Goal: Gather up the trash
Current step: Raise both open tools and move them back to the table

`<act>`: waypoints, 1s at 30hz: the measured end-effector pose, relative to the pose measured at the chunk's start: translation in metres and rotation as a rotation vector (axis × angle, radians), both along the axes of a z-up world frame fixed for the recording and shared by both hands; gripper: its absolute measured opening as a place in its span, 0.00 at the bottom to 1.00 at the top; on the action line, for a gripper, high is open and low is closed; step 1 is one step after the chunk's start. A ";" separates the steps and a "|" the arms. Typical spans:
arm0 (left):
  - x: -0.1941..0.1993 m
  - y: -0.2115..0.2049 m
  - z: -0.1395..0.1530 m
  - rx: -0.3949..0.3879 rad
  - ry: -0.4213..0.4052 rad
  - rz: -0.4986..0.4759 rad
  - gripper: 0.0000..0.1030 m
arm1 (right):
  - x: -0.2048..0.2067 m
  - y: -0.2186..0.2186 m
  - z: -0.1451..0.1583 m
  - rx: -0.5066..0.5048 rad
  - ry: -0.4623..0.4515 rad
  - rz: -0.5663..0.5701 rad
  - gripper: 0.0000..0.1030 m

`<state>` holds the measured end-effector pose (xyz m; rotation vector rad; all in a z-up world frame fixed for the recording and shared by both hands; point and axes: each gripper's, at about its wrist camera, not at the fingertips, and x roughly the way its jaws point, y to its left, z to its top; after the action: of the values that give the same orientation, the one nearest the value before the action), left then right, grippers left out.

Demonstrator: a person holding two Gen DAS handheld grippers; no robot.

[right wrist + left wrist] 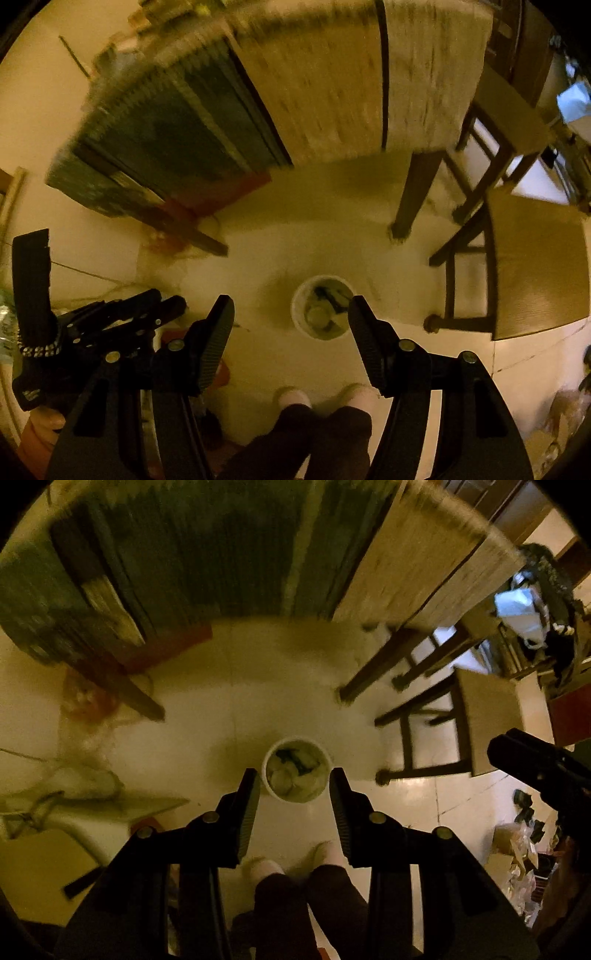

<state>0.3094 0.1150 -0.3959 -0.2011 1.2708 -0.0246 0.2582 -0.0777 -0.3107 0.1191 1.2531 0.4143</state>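
Observation:
A small white bin (266,775) stands on the pale floor far below, directly under both grippers. It holds crumpled pale and dark trash (291,781). My left gripper (294,775) hangs high above it, open, with nothing between its fingers. In the right wrist view the same bin (297,306) and its trash (319,315) lie between the fingers of my right gripper (291,299), which is also open and holds nothing. The left gripper (171,299) shows at the left of that view.
A table (417,565) on dark wooden legs (365,679) and two chairs (487,720) stand beyond and right of the bin. The person's feet (266,867) in pale socks are just short of it. Plastic bags (85,775) lie left, and clutter (524,845) right.

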 end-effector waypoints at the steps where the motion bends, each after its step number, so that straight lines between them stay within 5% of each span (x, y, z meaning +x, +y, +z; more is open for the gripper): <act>1: -0.003 0.002 0.023 0.006 -0.028 0.001 0.36 | -0.002 0.001 0.020 0.006 -0.022 0.001 0.59; 13: -0.034 0.022 0.236 0.009 -0.392 0.009 0.36 | -0.038 0.013 0.194 0.012 -0.309 0.014 0.59; 24: -0.079 0.033 0.358 0.024 -0.689 -0.021 0.43 | -0.081 0.024 0.305 0.037 -0.580 -0.032 0.59; 26: -0.085 0.037 0.371 0.033 -0.718 -0.037 0.48 | -0.088 0.026 0.316 0.029 -0.630 -0.040 0.64; 30: -0.095 0.042 0.388 0.058 -0.783 -0.015 0.80 | -0.091 0.026 0.326 0.027 -0.691 -0.053 0.81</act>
<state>0.2147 0.1568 -0.0080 -0.1121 0.4917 -0.0713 0.1673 -0.0515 0.0154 0.0249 0.5627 0.3807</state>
